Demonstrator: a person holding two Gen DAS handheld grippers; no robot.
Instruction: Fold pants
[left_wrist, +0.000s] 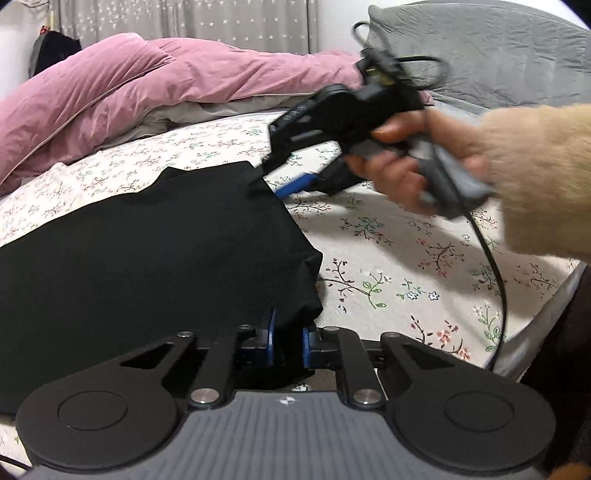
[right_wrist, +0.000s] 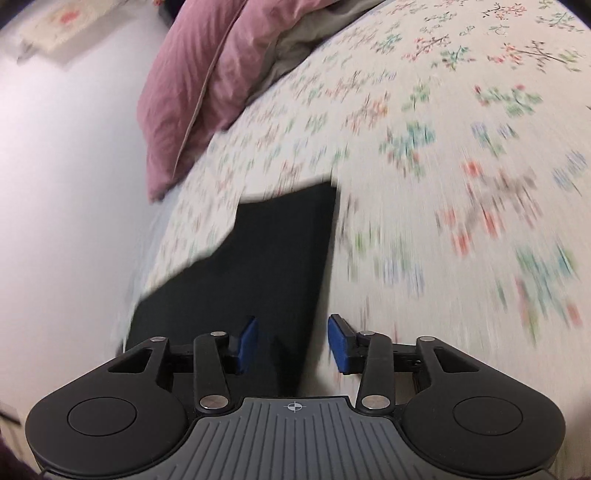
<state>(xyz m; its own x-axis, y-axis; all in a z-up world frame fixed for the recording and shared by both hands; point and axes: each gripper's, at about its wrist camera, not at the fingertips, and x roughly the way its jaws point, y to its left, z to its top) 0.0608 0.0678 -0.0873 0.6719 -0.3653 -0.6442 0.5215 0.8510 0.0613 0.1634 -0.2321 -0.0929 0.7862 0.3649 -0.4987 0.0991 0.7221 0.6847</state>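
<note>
**Black Pants: Soft Fabric, Grip at Corners**

Floral cotton covers the bed (left_wrist: 388, 258); a pink duvet (left_wrist: 110, 92) lies at the far left. The pants (left_wrist: 147, 258) lie flat at near left, limp and light, likely to sag between holds, so grip corners. The left gripper (left_wrist: 288, 338) is clamped on the near right corner. The right gripper (right_wrist: 291, 343) hovers part-open, empty, over the far right edge.

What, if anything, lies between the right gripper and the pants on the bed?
Nothing visible. The right gripper hangs open right over the edge of the black pants, with only bare flowered bedsheet beside it. The pink duvet is well back. The left gripper already pinches the near corner.
</note>
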